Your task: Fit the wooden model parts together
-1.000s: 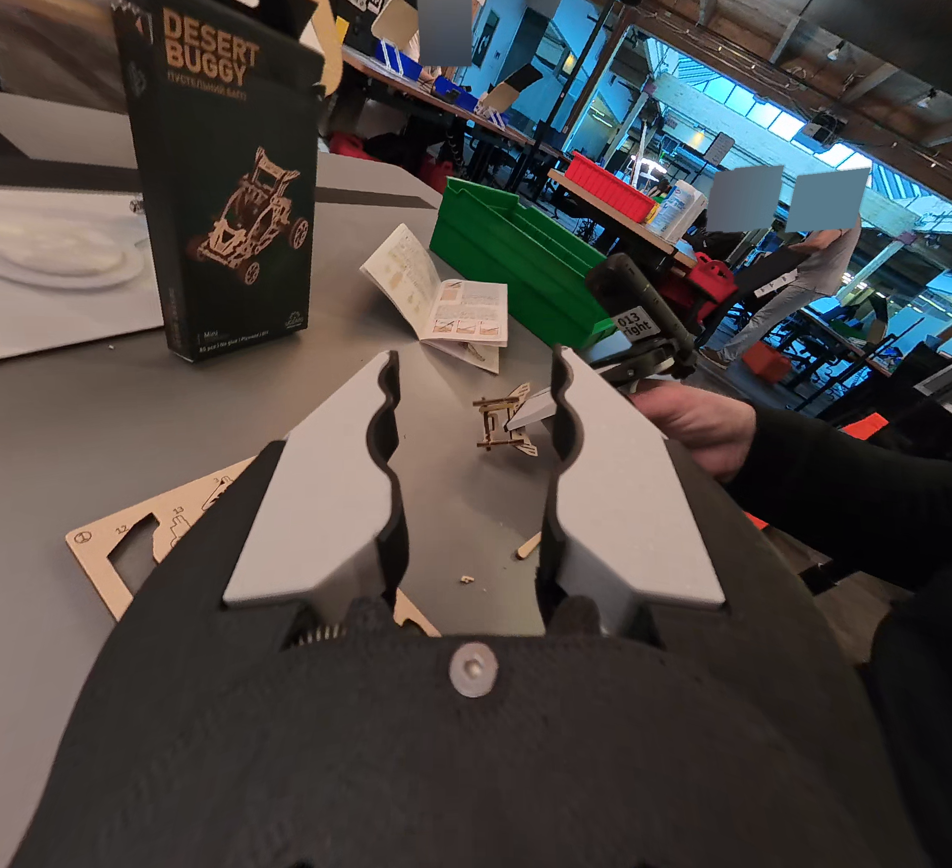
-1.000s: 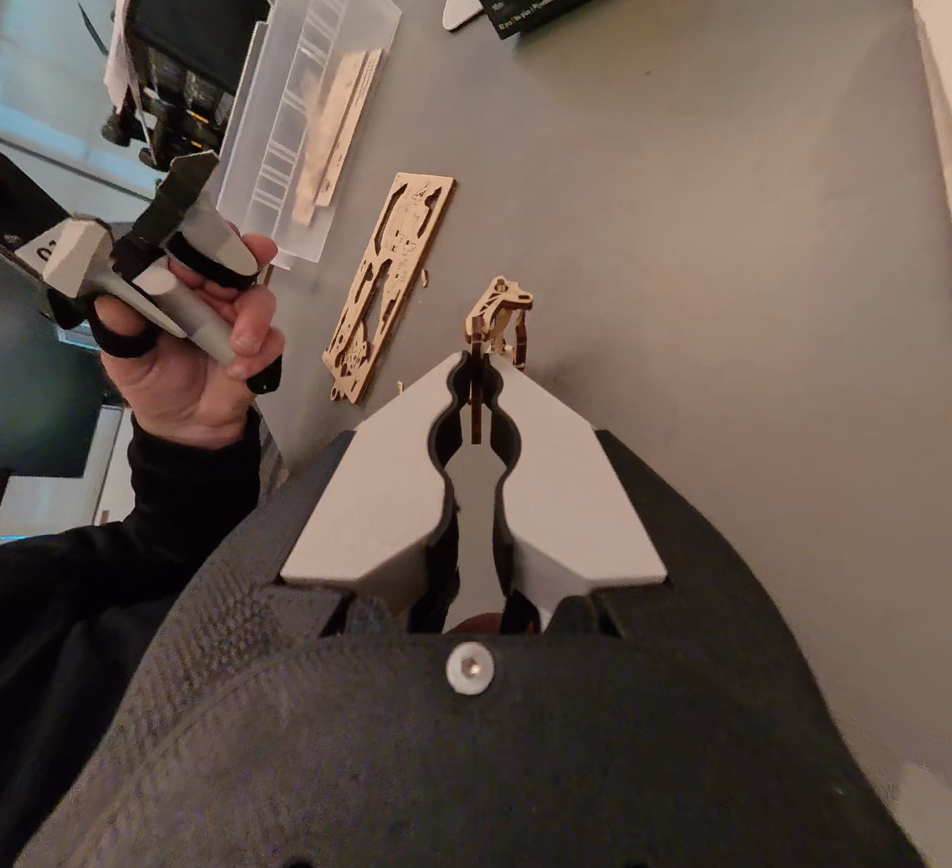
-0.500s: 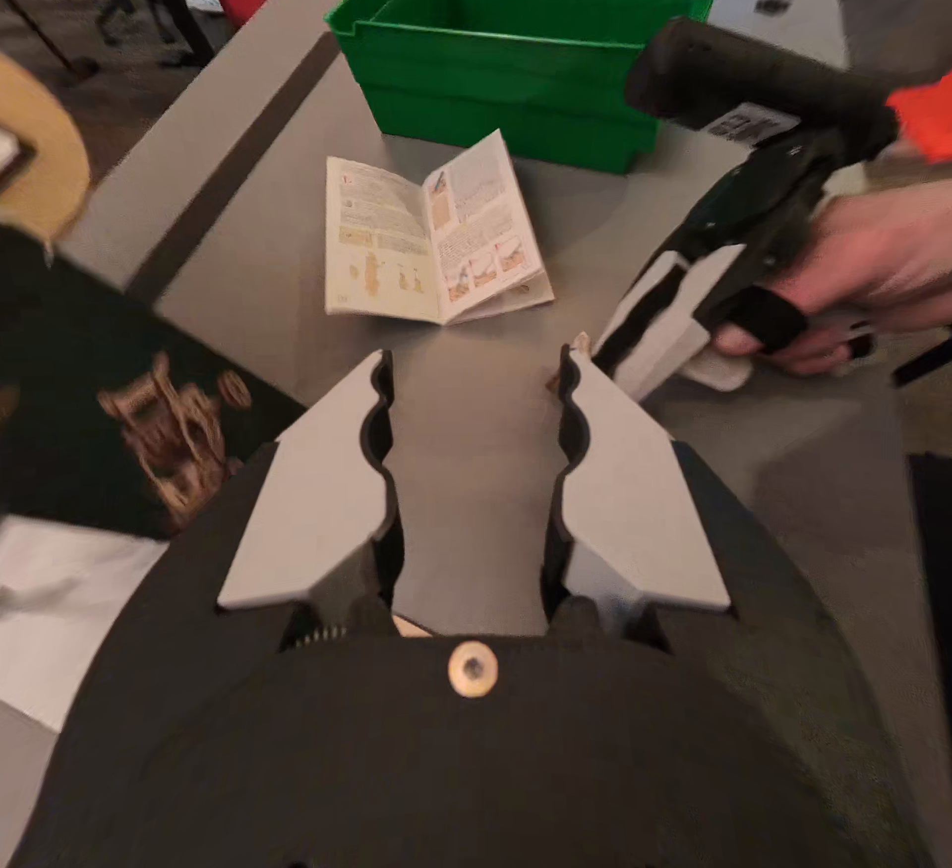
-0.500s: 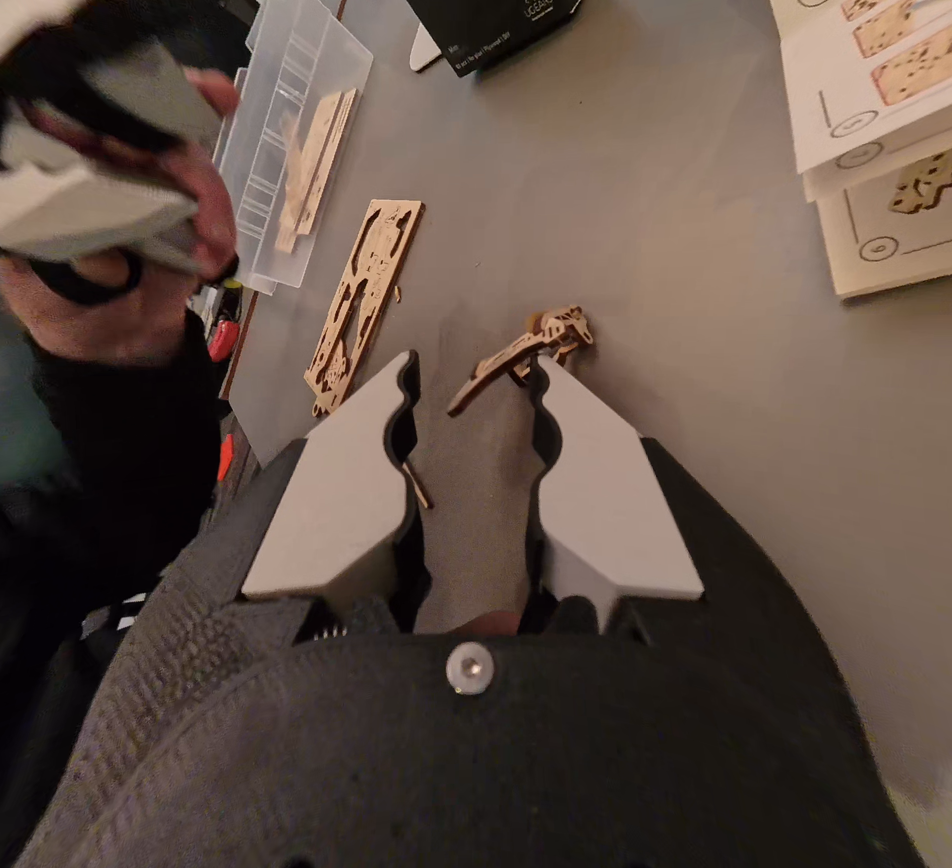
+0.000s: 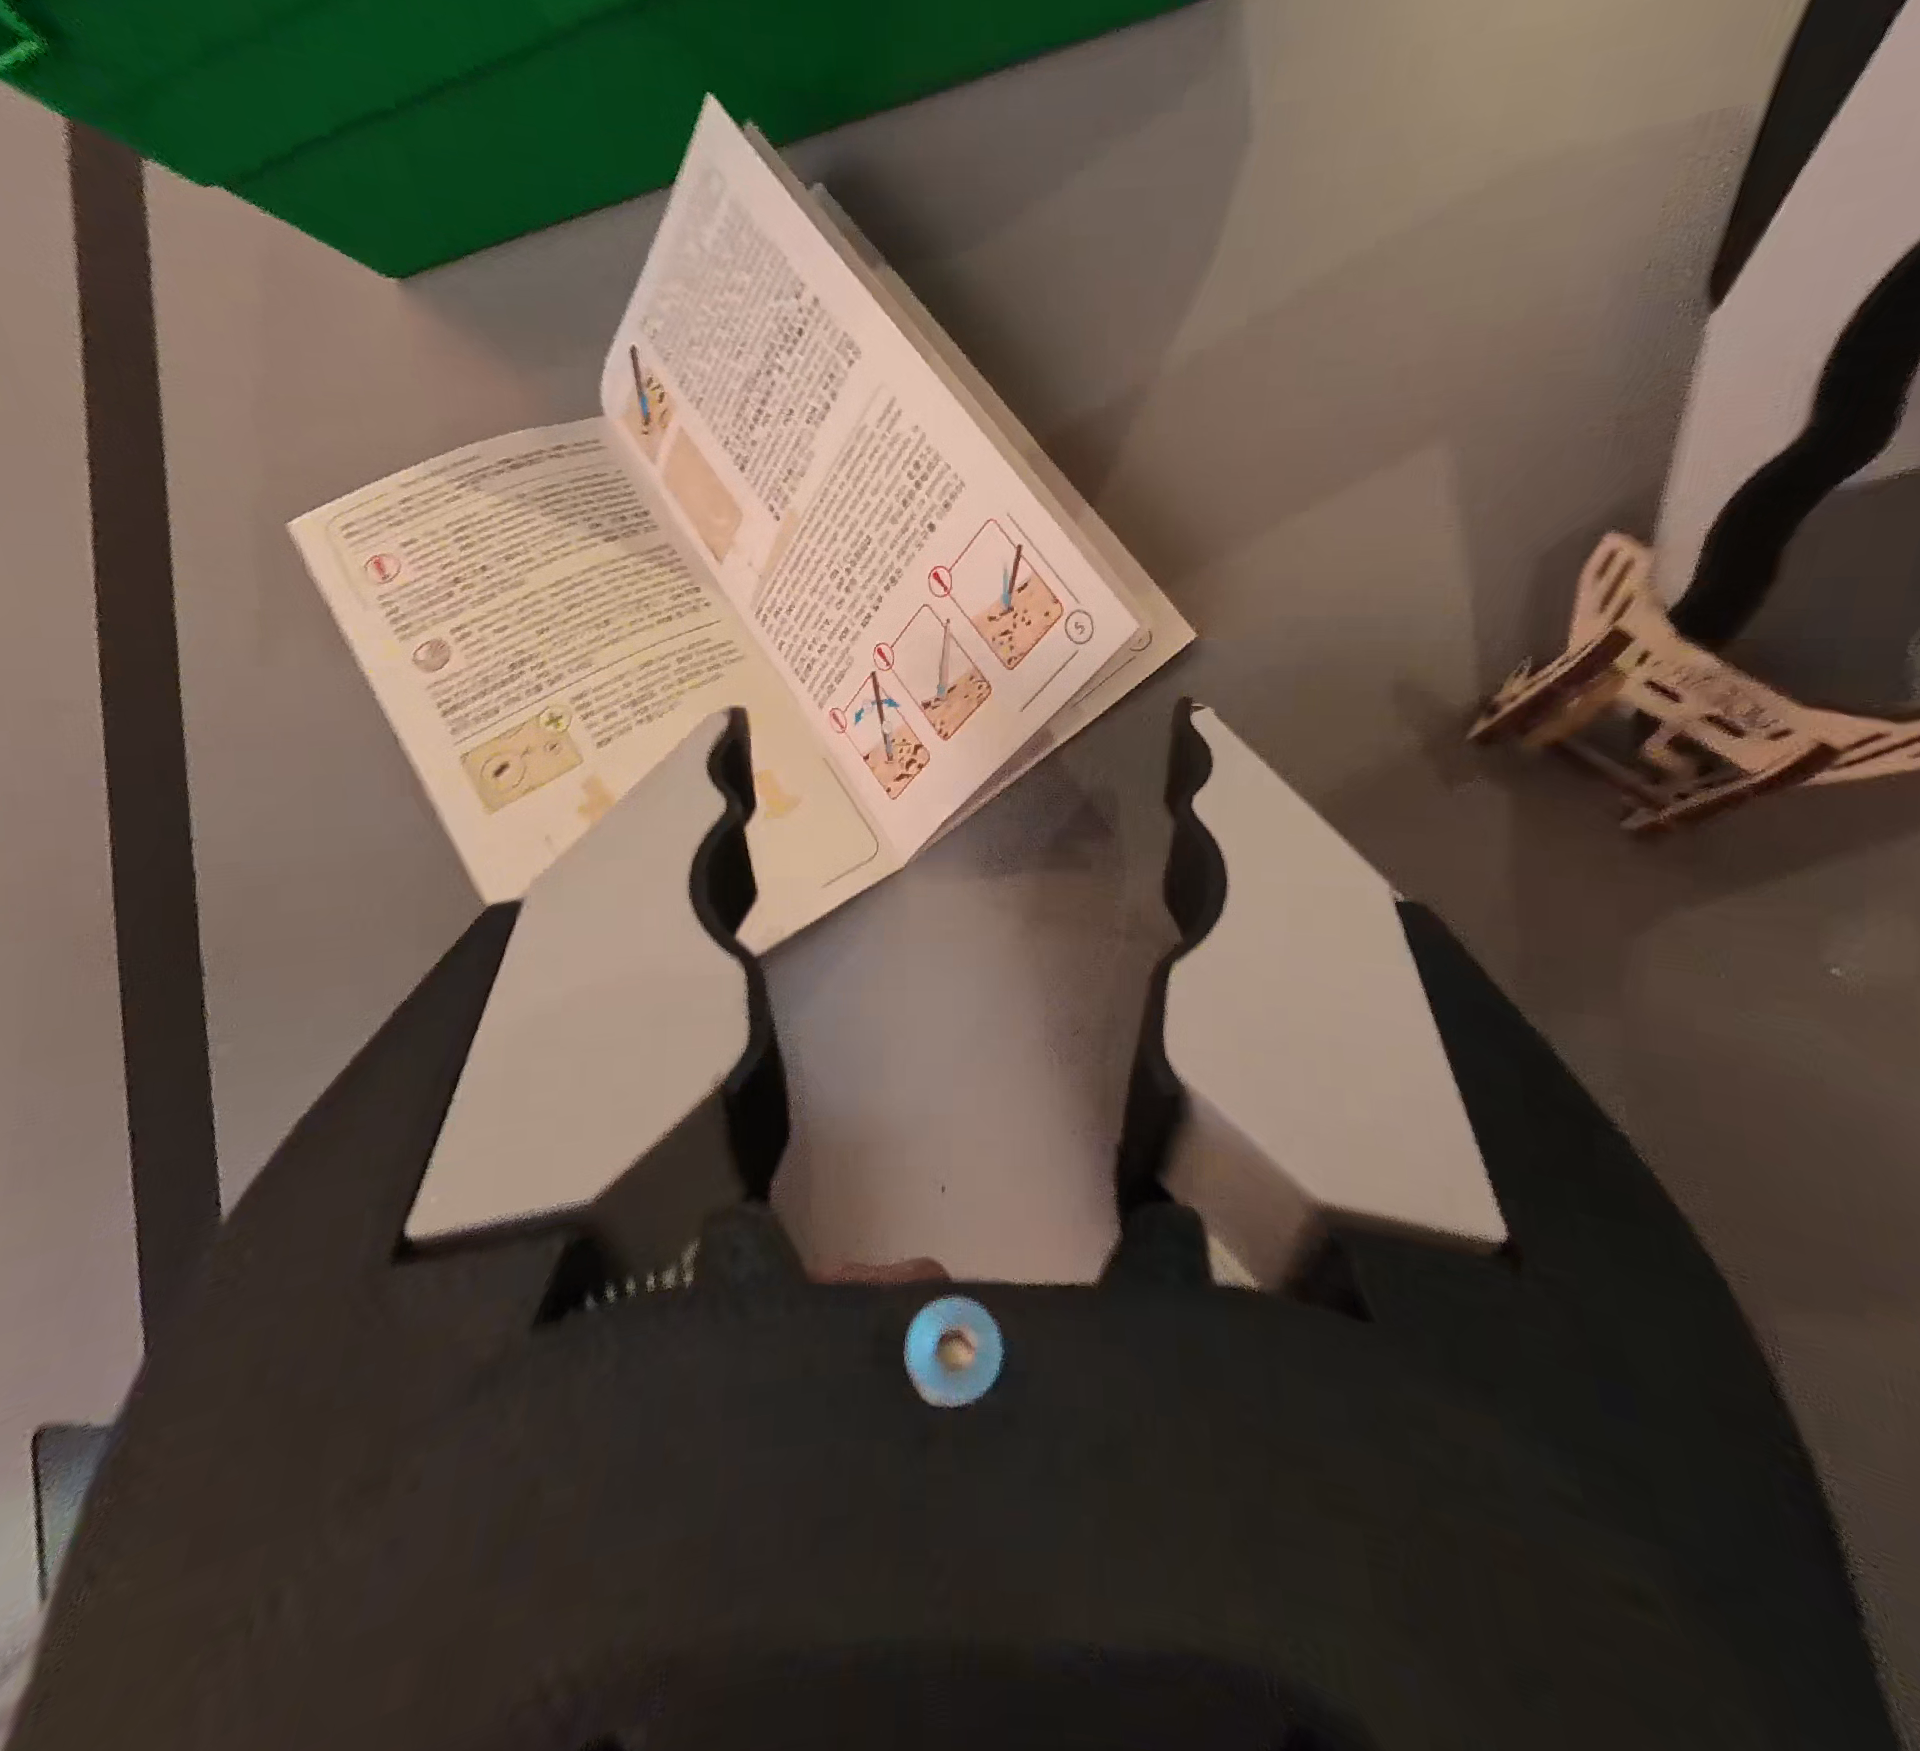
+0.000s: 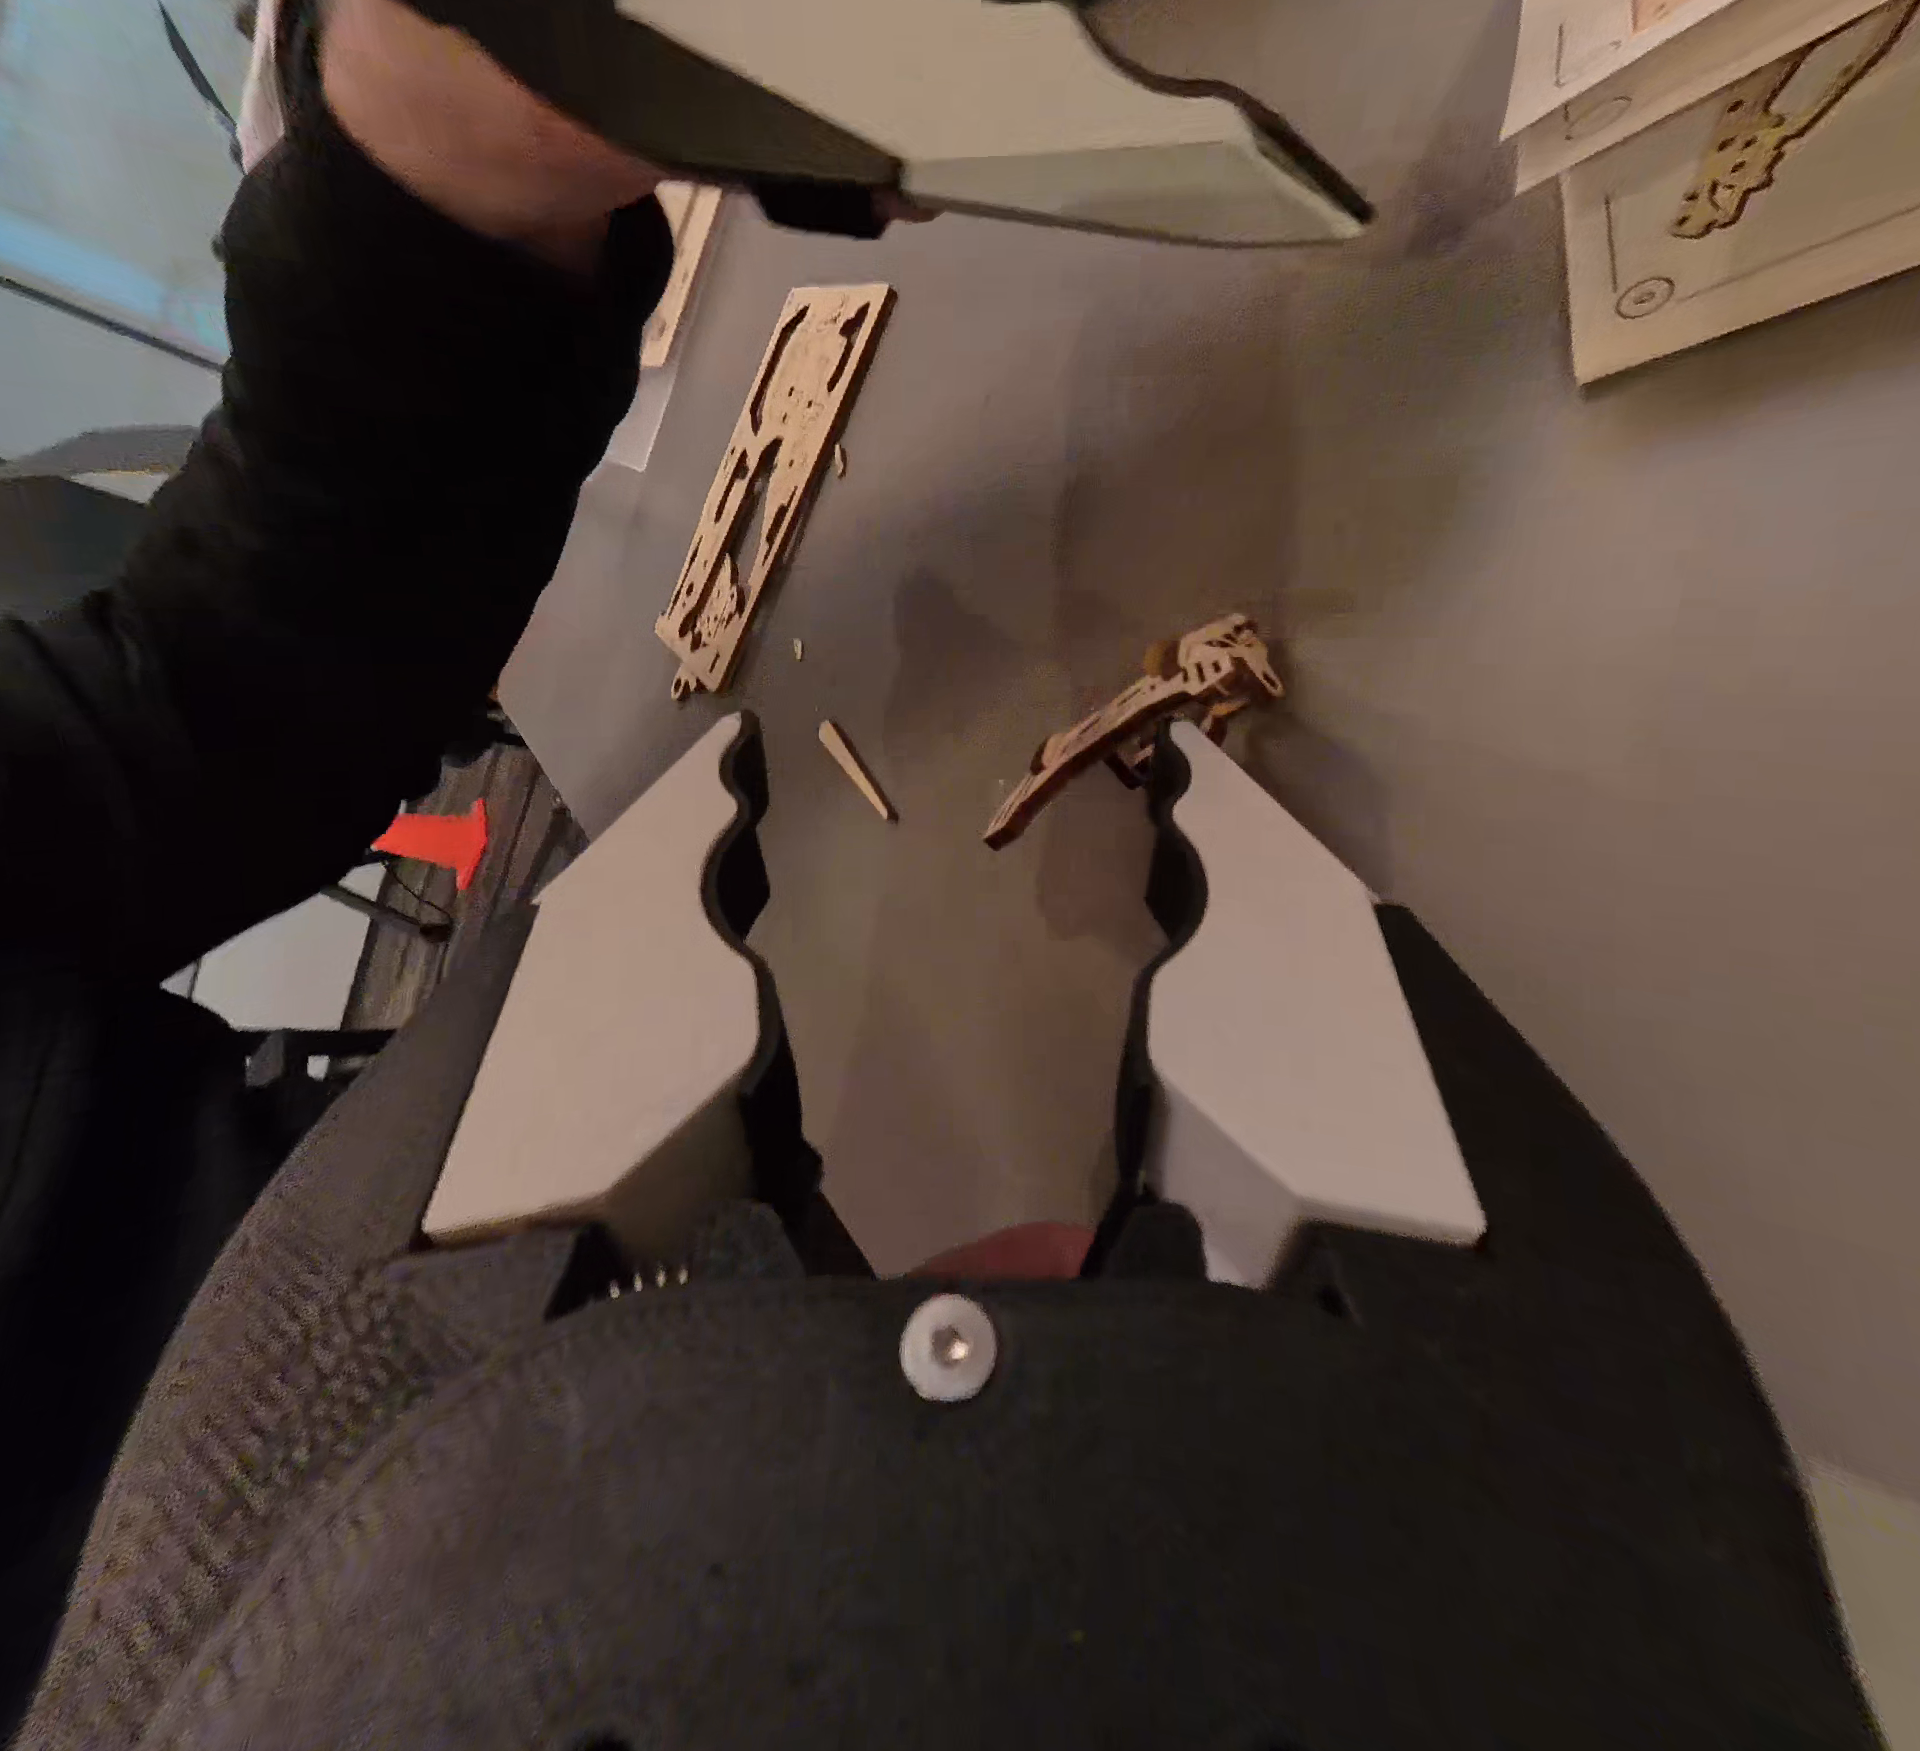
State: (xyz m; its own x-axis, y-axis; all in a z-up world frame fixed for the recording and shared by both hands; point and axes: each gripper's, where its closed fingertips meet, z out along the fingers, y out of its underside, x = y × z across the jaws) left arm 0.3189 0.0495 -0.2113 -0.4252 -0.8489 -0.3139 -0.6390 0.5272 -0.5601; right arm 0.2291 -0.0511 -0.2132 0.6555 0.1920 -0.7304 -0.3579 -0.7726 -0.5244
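Now, item by item against the frames of a second ago. My right gripper (image 6: 961, 745): then clamped on the upright wooden assembly, at present spread wide with nothing pinched; the part-built wooden model (image 6: 1143, 725) has gone over onto its side on the grey table (image 6: 1558, 766), one end just ahead of my right fingertip, whether touching I cannot tell. My left gripper (image 5: 961, 725): fingers parted then, parted more now, holding nothing; it has swung away from the black kit box and hovers above the open instruction booklet (image 5: 727, 579), the left fingertip overlapping the lower page. Green bin (image 5: 623, 18): formerly distant, now filling the top of the left wrist view, just beyond the booklet. Wooden model, left wrist view (image 5: 1683, 725): lying at the right edge beneath the other gripper's finger. Loose wooden sliver (image 6: 857, 771): on the table between my right fingers, apart from both. Punched-out parts sheet (image 6: 774, 486): flat, unchanged in place, beyond the left fingertip. Left gripper as seen from the right wrist (image 6: 1039, 122): previously held off to the side, now reaching across the top of the view.
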